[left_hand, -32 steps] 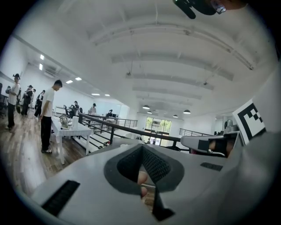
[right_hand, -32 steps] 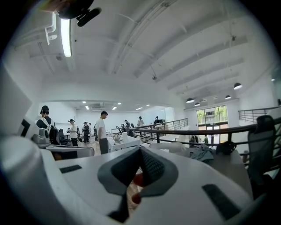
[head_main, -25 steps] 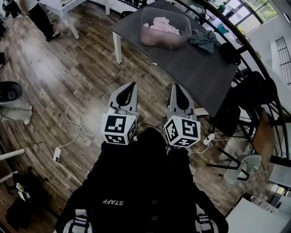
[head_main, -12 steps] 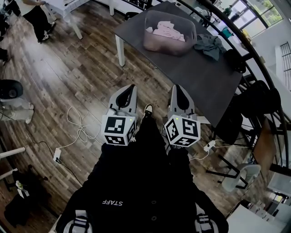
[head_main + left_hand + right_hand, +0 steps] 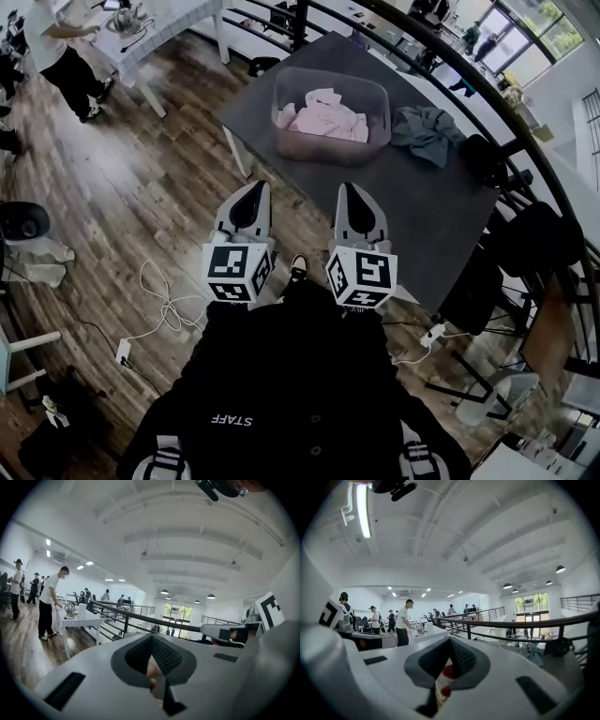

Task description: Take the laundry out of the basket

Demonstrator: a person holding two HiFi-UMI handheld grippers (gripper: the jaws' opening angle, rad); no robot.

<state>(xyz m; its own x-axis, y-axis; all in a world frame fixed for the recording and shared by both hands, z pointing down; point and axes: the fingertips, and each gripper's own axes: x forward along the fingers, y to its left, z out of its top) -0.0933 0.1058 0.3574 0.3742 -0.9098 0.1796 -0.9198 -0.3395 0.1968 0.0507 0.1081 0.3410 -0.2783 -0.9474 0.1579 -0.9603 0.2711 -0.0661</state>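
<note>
The person has stepped up to the dark table [image 5: 441, 216], so the clear basket [image 5: 282, 112] at its far left end lies nearer than a second ago. Crumpled pink and white laundry [image 5: 326, 119] fills it, untouched. The left gripper [image 5: 254, 188] and right gripper [image 5: 348, 188] are both clenched and empty.

Bare dark grey tabletop [image 5: 431, 206] lies open before the clear plastic basket [image 5: 330, 148], whose top is uncovered. 1 crumpled grey-green cloth [image 5: 427, 134] lies beside it; a black curved railing [image 5: 562, 187] runs behind.
</note>
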